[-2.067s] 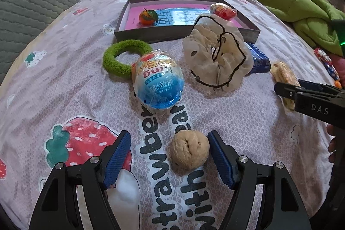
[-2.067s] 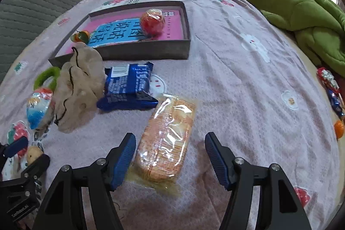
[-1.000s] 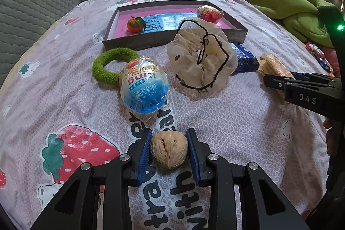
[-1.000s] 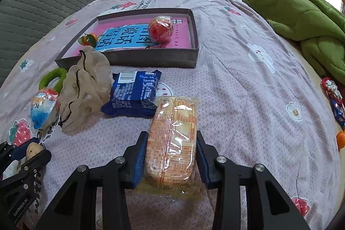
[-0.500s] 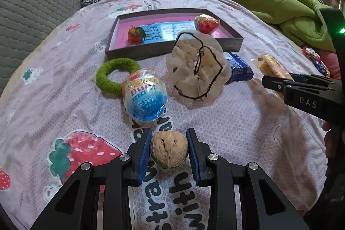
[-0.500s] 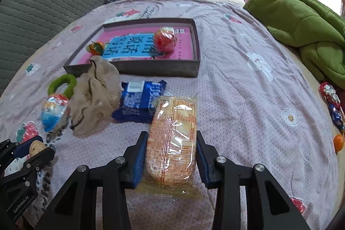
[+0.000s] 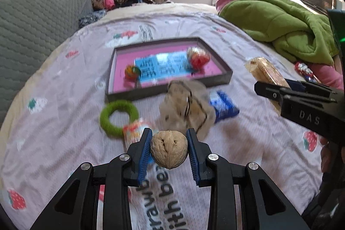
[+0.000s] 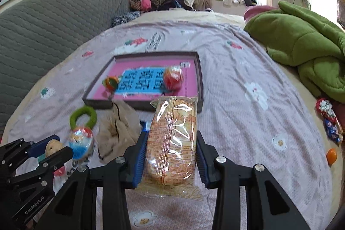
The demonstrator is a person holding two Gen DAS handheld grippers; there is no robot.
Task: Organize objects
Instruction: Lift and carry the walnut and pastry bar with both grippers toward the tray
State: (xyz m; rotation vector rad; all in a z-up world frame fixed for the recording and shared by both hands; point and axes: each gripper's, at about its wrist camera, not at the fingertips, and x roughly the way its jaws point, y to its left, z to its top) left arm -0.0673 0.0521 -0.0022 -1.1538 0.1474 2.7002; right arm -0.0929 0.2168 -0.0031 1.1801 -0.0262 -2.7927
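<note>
Left gripper [image 7: 169, 149] was clamped on the walnut [image 7: 168, 152] and right gripper [image 8: 170, 156] on the cracker packet [image 8: 172, 139], both held above the bedspread [image 8: 237, 100], presumably for carrying to the tray [image 8: 199, 77].

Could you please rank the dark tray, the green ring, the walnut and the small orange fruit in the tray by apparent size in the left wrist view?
1. Dark tray
2. Green ring
3. Walnut, though it is nearest the camera, so its size against the ring is unsure
4. Small orange fruit
</note>
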